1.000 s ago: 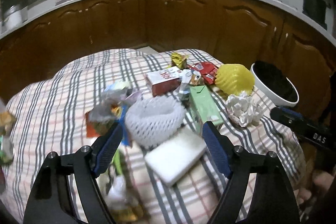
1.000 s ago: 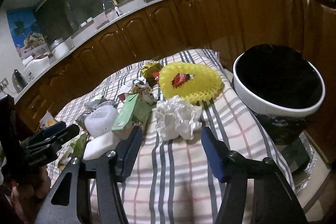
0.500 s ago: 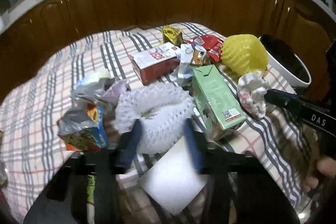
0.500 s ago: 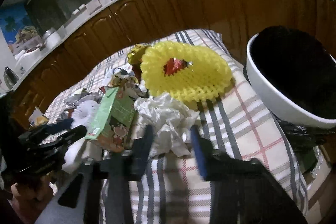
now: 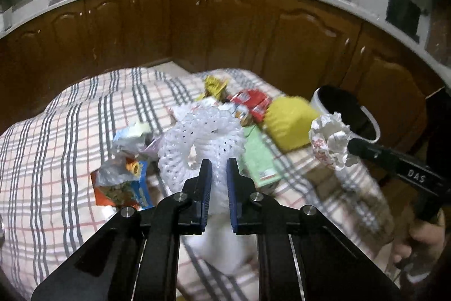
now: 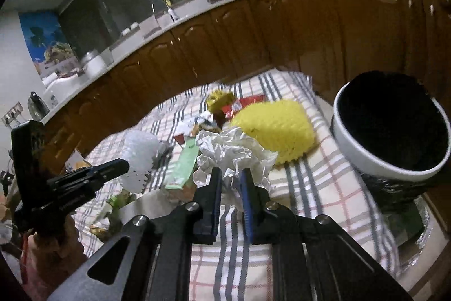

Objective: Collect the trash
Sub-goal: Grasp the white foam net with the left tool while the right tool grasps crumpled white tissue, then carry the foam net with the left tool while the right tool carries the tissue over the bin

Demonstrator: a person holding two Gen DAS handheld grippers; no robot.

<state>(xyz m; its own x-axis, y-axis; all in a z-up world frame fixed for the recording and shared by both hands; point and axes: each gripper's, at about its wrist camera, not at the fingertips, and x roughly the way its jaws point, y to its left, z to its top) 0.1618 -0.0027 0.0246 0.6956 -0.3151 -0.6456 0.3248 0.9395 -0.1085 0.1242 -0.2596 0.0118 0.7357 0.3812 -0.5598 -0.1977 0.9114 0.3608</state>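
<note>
White bin [image 6: 352,157], black liner; crumpled paper [image 6: 234,151] pinched in right gripper [image 6: 229,177].

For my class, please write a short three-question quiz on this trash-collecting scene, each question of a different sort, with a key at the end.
1. True or false: the left tool is shut on the white foam net.
2. What does the right tool hold? A) the yellow foam net B) the crumpled white paper C) the green carton
3. Fill in: the white bin with its black liner stands off the ____ edge of the checked cloth, in the right wrist view.

Key: 1 true; 2 B; 3 right.
</note>
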